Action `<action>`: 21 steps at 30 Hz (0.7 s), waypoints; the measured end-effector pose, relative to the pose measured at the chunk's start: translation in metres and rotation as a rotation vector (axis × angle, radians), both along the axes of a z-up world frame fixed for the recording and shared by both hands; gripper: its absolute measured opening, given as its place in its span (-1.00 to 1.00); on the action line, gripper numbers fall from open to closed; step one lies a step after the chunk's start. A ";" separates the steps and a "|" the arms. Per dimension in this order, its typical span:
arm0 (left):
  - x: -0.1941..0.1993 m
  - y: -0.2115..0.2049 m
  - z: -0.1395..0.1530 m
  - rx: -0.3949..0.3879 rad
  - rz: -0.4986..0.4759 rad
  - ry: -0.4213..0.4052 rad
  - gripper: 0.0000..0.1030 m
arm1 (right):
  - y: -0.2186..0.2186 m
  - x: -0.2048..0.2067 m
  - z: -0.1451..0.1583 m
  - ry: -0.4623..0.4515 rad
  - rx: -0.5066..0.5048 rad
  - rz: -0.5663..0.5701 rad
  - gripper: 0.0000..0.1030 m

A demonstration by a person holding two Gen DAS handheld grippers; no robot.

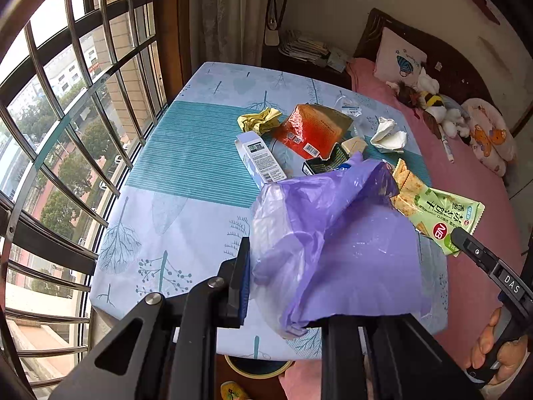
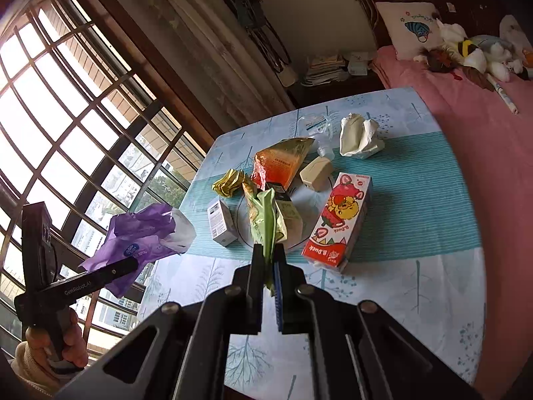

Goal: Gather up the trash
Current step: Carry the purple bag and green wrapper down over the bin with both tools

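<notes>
My left gripper is shut on a purple plastic bag, which billows over the near table and hides the right finger. In the right wrist view the same bag hangs from that gripper at the left, off the table's edge. My right gripper is shut on a green cracker wrapper, held above the table. The left wrist view shows the wrapper beside the bag's mouth, with the right gripper below it.
On the blue tablecloth lie an orange packet, crumpled yellow paper, a small white box, a beige block, a white tissue and a red carton. A pink bed borders the right; a barred window is left.
</notes>
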State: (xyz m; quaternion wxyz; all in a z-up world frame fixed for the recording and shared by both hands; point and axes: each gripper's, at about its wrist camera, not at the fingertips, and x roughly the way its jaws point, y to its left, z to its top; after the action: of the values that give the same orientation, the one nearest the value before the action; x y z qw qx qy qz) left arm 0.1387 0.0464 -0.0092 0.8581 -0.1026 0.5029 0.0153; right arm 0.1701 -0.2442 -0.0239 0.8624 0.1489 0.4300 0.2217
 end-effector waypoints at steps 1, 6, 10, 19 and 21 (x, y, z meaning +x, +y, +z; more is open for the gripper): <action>-0.011 0.003 0.000 -0.002 -0.011 -0.004 -0.66 | 0.006 -0.015 0.000 0.000 -0.004 -0.001 -0.91; -0.066 0.020 -0.002 -0.007 -0.058 -0.012 -0.66 | 0.032 -0.087 -0.007 0.006 -0.018 -0.010 -0.91; -0.107 0.031 -0.011 -0.006 -0.095 0.006 -0.66 | 0.050 -0.135 -0.018 0.027 -0.034 -0.001 -0.91; -0.168 0.036 -0.065 -0.022 -0.142 0.133 -0.66 | 0.077 -0.195 -0.063 0.155 -0.110 0.056 -0.90; -0.176 0.033 -0.077 -0.027 -0.150 0.159 -0.66 | 0.079 -0.203 -0.074 0.186 -0.128 0.063 -0.90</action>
State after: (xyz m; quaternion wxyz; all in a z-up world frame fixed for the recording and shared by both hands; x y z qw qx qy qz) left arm -0.0368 0.0797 -0.0865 0.8127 -0.0747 0.5759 -0.0476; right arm -0.0328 -0.1656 -0.0974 0.8192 0.1000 0.5258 0.2062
